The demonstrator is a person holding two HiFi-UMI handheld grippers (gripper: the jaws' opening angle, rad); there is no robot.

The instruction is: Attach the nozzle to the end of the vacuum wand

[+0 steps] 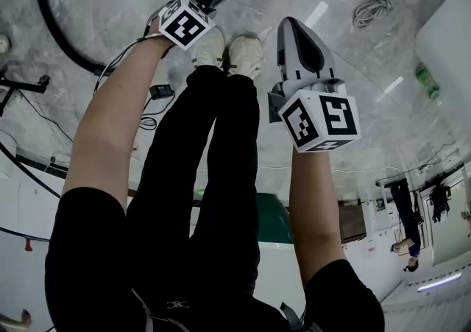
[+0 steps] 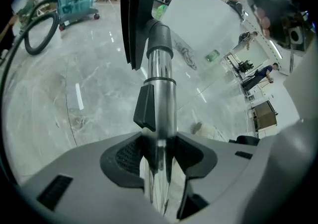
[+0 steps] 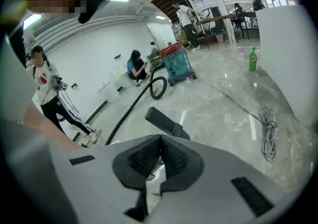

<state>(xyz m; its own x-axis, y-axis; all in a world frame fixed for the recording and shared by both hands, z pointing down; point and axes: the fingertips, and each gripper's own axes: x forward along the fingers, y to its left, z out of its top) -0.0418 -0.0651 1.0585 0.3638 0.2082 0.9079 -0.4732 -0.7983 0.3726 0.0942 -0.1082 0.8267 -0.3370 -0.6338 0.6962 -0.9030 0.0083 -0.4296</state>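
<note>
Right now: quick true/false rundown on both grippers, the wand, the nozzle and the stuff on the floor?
1. The left gripper is shut on the wand. True.
2. The right gripper holds the nozzle. False: it is shut on nothing, and the nozzle is beyond it, untouched.
3. A green bottle stands on the floor. True.
4. The vacuum is yellow. False: it is teal with a red top.

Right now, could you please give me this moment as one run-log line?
left gripper: shut on wand | right gripper: shut, empty | nozzle: looks fitted on wand end
</note>
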